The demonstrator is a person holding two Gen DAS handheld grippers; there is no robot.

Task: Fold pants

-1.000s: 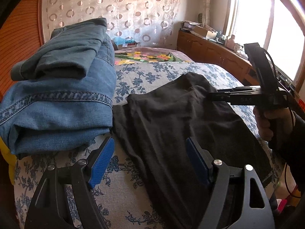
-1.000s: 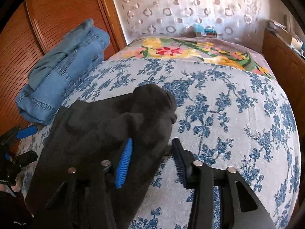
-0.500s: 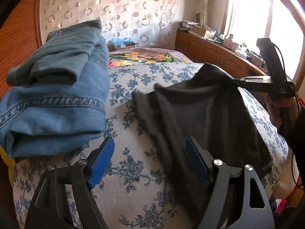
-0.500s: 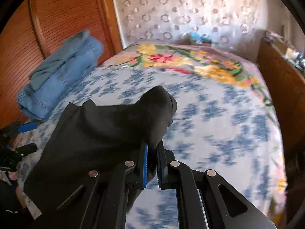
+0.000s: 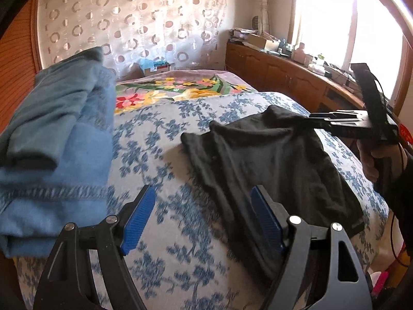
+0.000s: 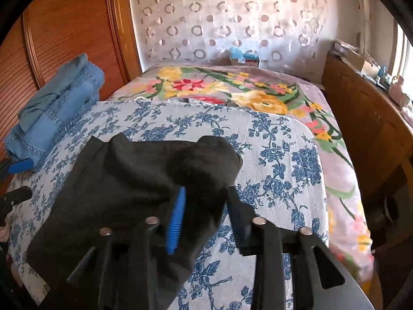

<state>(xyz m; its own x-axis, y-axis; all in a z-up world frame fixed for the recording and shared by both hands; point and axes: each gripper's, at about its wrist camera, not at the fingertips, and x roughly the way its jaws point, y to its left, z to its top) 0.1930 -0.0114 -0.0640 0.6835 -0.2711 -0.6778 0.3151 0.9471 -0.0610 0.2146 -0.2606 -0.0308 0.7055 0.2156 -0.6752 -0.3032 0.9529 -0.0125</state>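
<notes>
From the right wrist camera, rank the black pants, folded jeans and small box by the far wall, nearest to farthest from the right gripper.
1. Black pants, between the opening right gripper fingers.
2. Folded jeans, far left on the bed's edge.
3. Small box, beyond the bed at the wall.

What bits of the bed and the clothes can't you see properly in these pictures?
- Near end of the black pants: right wrist view, hidden behind the right gripper.
- Stack of jeans: left wrist view, blurred and cut off by the left edge.
- Things on the wooden cabinet: left wrist view, too small, washed out by window glare.
</notes>
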